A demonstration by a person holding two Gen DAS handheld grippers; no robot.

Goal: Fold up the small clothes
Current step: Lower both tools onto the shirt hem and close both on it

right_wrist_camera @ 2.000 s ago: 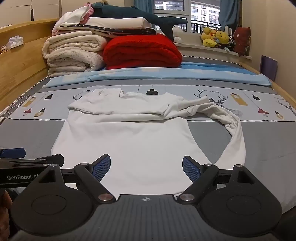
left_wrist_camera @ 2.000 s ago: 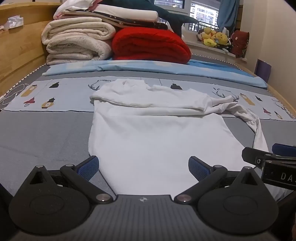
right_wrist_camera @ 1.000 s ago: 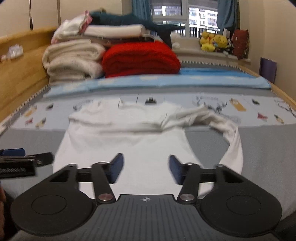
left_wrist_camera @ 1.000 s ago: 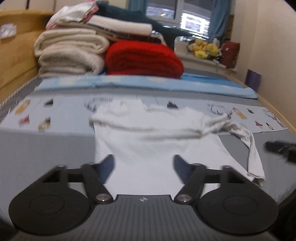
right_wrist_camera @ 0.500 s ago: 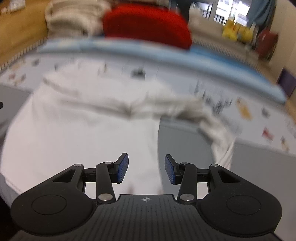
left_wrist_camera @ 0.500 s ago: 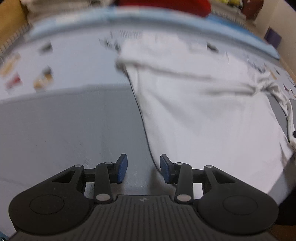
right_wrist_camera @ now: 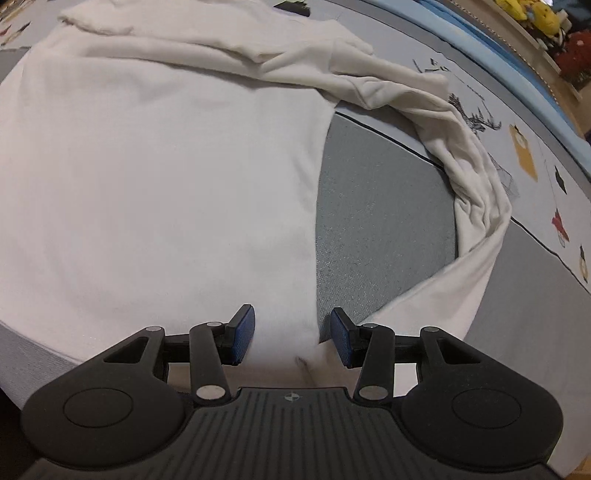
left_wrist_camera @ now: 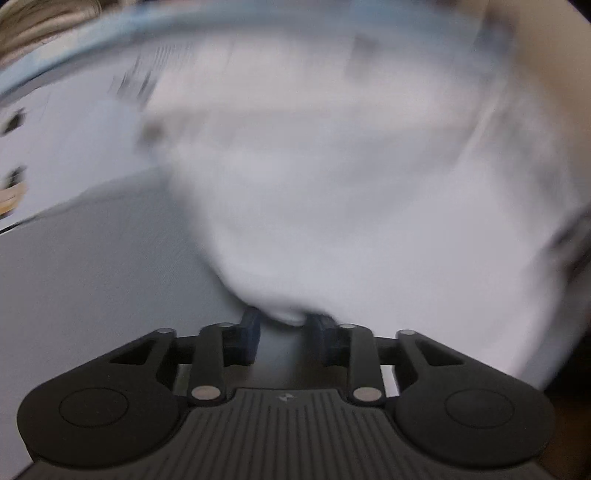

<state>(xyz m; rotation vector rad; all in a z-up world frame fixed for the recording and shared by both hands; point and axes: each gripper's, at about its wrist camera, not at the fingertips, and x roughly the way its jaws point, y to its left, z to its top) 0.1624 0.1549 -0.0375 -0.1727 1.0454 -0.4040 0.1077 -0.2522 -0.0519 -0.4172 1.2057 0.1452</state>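
Note:
A white long-sleeved shirt (right_wrist_camera: 166, 166) lies flat on the grey bed cover (right_wrist_camera: 384, 221), its upper part folded over. Its right sleeve (right_wrist_camera: 480, 177) curves down the right side. My right gripper (right_wrist_camera: 291, 339) points down at the shirt's lower right corner. It is open, with the side edge and hem lying between its blue pads. The left wrist view is blurred by motion. There my left gripper (left_wrist_camera: 286, 332) is at the lower left corner of the shirt (left_wrist_camera: 351, 203). Its jaws are closing, a rounded bit of cloth sits between them, and a gap still shows.
A light sheet with small printed figures (right_wrist_camera: 524, 155) covers the bed beyond the shirt, then a blue blanket strip (right_wrist_camera: 498, 48). Plush toys (right_wrist_camera: 532, 14) sit at the far right corner. Blurred folded blankets (left_wrist_camera: 44, 22) are at the far left.
Both grippers have dropped and tipped down from looking across the bed to the shirt's lower corners. The left jaws have narrowed around the cloth. The right jaws stay about the same.

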